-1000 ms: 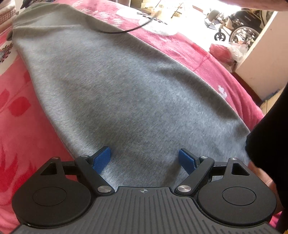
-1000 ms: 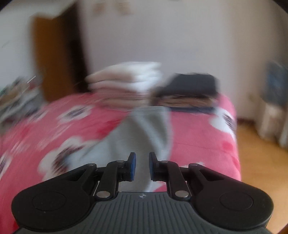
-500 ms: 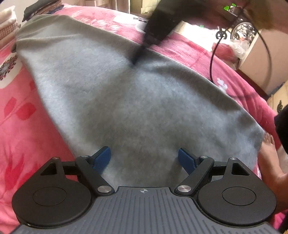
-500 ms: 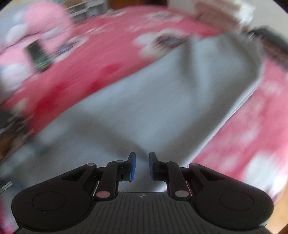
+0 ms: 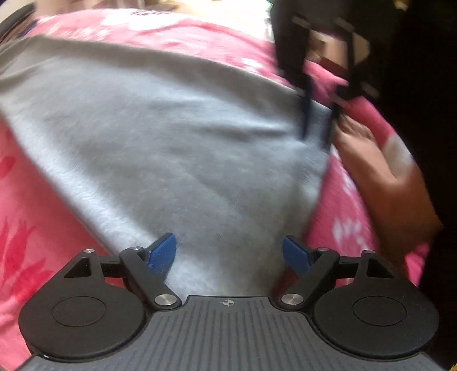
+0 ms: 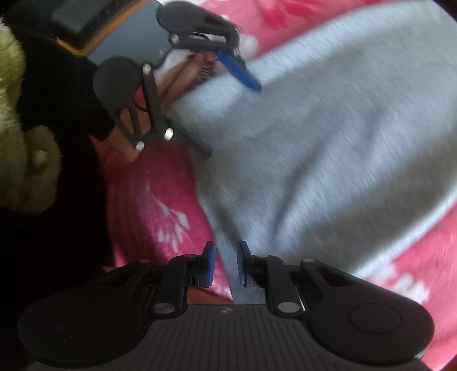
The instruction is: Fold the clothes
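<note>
A grey garment (image 5: 171,137) lies spread flat on a pink flowered bed cover (image 5: 34,222). My left gripper (image 5: 228,252) is wide open, its blue fingertips low over the garment's near edge. My right gripper (image 6: 225,264) has its jaws a narrow gap apart around the garment's edge (image 6: 231,274); the grey cloth (image 6: 328,148) runs between the pads. In the left wrist view the right gripper (image 5: 317,120) stands at the garment's right corner. In the right wrist view the left gripper (image 6: 200,94) is at the garment's other corner.
The person's bare hand (image 5: 380,177) and dark sleeve are at the right of the left wrist view. A yellow-green furry thing (image 6: 20,137) and a dark flat object with an orange rim (image 6: 94,25) lie at the left of the right wrist view.
My right gripper has swung down from looking across the room to the garment's corner. The left gripper has stayed open at the near edge, and its view has shifted right.
</note>
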### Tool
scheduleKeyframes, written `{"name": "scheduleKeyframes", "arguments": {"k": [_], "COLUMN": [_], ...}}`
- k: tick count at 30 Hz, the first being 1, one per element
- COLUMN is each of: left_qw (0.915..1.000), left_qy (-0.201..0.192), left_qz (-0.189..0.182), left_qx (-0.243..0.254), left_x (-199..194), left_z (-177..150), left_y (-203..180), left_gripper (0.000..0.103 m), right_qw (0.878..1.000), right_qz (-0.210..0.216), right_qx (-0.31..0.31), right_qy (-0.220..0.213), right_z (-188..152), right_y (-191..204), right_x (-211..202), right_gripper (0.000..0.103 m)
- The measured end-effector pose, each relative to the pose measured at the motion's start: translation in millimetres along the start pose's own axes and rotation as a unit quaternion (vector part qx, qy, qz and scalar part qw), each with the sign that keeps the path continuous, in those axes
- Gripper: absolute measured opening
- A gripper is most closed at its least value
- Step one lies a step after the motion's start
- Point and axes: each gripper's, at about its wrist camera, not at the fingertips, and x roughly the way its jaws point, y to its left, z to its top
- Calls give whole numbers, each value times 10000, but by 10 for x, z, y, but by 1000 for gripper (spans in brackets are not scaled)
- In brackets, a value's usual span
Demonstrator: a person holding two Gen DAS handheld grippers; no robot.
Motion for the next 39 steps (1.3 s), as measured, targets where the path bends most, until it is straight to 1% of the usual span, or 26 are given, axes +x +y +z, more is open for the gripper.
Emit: {"name": "scheduleKeyframes", "arguments": {"k": [1,3,6,8,10,12,13,15,18,19,20,22,23,26,28,30,31,33,35,37,39], "left_qw": [10000,10000,9990,9969,9923,9858,9828,9757,9624,9574,9522,9428,9376,9200,9102,8999,8954,8838,8766,8737,8717], "left_qy": [3,-29,-184,-396,-687,-925,-960,-1024,-977,-968,-954,-831,-770,-579,-329,-128,-61,10,-36,-179,-288], "left_qz": [-22,23,241,483,785,1041,1113,1261,1812,1982,2152,2503,2677,3189,3416,3626,3731,4026,4229,4293,4314], "left_qx": [56,-24,-317,-470,-661,-935,-1114,-1468,-1773,-1862,-1948,-2036,-2079,-2204,-2319,-2420,-2430,-2384,-2298,-2279,-2308], "left_x": [-37,-123,-242,-297,-329,-329,-314,-285,-308,-346,-387,-530,-601,-815,-1004,-1229,-1375,-1640,-1859,-1935,-1927], "left_z": [3,42,188,330,467,618,677,795,1004,1075,1147,1300,1377,1607,1753,1891,1955,2077,2208,2267,2302], "left_y": [1,80,293,474,690,936,1079,1367,1767,1896,2023,2221,2320,2615,2751,2884,2914,2979,3077,3216,3346], "left_gripper": [82,82,82,83,83,83,83,83,83,83,83,82,82,82,81,81,81,82,82,83,83], "right_qw": [9999,9987,9937,9874,9762,9610,9520,9298,8936,8840,8756,8650,8616,8571,8554,8556,8557,8549,8526,8513,8499], "right_qz": [-14,-123,-363,-523,-626,-679,-705,-798,-913,-968,-1026,-1201,-1287,-1502,-1600,-1721,-1785,-1911,-2034,-2201,-2411], "right_qx": [10,114,419,696,1058,1438,1632,2035,2493,2584,2652,2648,2613,2548,2502,2332,2232,2050,1893,1771,1731], "right_qy": [-133,-491,-975,-1325,-1788,-2261,-2493,-2962,-3621,-3774,-3904,-4090,-4157,-4217,-4243,-4289,-4313,-4366,-4425,-4422,-4354], "right_z": [45,173,329,416,463,502,527,564,563,553,534,516,479,490,497,573,619,708,808,926,1059], "right_y": [-22,-153,-440,-663,-928,-1208,-1352,-1625,-2002,-2144,-2273,-2419,-2483,-2574,-2629,-2611,-2594,-2572,-2587,-2646,-2786], "right_x": [-64,-239,-511,-694,-902,-1102,-1201,-1396,-1686,-1775,-1838,-2029,-2161,-2462,-2689,-3004,-3173,-3495,-3776,-3927,-3948], "right_gripper": [17,17,18,21,24,26,26,27,28,28,28,28,28,28,28,28,28,28,28,28,28]}}
